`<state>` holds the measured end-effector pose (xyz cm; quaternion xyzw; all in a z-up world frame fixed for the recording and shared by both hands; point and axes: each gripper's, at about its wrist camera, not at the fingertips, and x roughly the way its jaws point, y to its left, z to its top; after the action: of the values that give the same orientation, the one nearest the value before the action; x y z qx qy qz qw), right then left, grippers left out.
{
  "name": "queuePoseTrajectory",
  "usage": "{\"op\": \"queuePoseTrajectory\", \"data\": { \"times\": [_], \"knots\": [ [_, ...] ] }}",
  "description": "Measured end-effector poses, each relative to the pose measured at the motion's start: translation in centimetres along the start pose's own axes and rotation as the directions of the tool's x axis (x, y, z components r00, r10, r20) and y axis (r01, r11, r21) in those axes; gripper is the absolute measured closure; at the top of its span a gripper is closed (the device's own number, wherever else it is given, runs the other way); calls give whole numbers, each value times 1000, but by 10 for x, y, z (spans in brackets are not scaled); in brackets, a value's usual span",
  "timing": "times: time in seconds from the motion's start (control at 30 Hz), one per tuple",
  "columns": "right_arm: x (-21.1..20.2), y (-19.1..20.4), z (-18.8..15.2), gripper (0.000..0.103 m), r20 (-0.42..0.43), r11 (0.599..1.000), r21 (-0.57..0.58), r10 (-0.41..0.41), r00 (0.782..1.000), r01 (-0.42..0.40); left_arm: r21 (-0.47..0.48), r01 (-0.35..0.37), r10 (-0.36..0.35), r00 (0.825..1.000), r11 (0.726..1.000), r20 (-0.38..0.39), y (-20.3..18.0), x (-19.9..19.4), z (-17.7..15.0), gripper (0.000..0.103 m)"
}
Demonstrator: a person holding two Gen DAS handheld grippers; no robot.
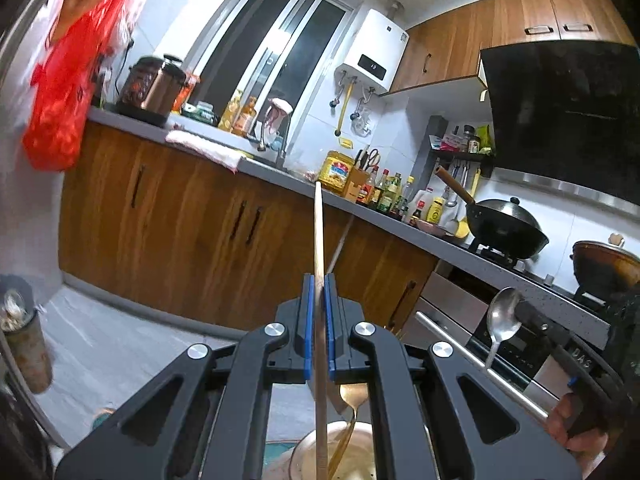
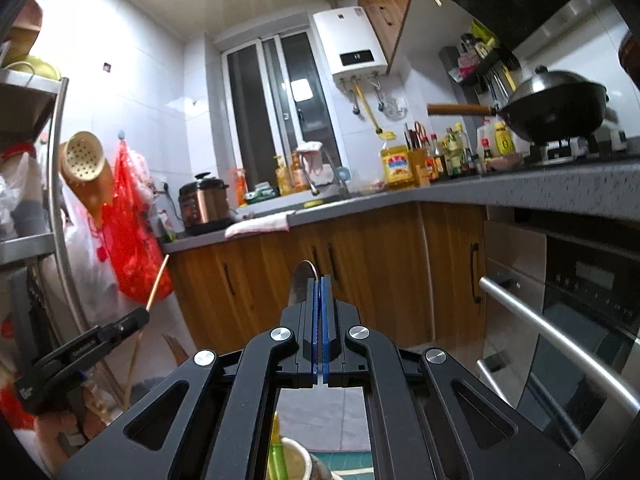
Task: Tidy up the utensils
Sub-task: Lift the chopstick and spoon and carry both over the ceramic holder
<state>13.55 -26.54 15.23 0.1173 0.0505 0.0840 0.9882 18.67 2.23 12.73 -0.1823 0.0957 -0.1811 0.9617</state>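
Note:
My left gripper [image 1: 318, 280] is shut on wooden chopsticks [image 1: 318, 232] that stand upright and point at the counter. Their lower ends reach down past the jaws toward a pale bowl [image 1: 352, 452] that holds a golden spoon [image 1: 354, 398]. My right gripper [image 2: 321, 280] is shut on a steel spoon [image 2: 300, 284], bowl end up. That spoon [image 1: 503, 314] also shows at the right of the left wrist view. The left gripper and chopsticks [image 2: 157, 280] show at the left of the right wrist view. A cup [image 2: 298, 460] with a green utensil sits below my right gripper.
A grey counter [image 1: 280, 172] with wooden cabinets runs along the wall, crowded with bottles, a knife block and a rice cooker [image 1: 154, 88]. A wok [image 1: 506, 224] sits on the stove. An oven with a steel handle [image 2: 552, 332] is at the right. A metal rack [image 2: 56, 200] with a red bag stands at the left.

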Motion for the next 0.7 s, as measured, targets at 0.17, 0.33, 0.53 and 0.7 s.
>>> {"op": "queuePoseTrajectory", "data": {
  "times": [0.17,0.33,0.53,0.7],
  "knots": [
    [12,-2,-13,101,-31,1000,20,4,1000,-3,-55,17,-17,1000,998,4,12,6,-8,98],
    [17,0,-23,101,-50,1000,3,-7,999,8,-57,25,-24,1000,998,6,12,13,-14,98],
    [11,6,-33,101,-58,998,-63,-1,998,-2,-7,33,-33,999,999,4,11,3,-22,98],
    [0,10,-42,101,-75,992,-123,8,997,-18,20,59,-58,998,998,-31,15,-10,-26,98]
  ]
}}
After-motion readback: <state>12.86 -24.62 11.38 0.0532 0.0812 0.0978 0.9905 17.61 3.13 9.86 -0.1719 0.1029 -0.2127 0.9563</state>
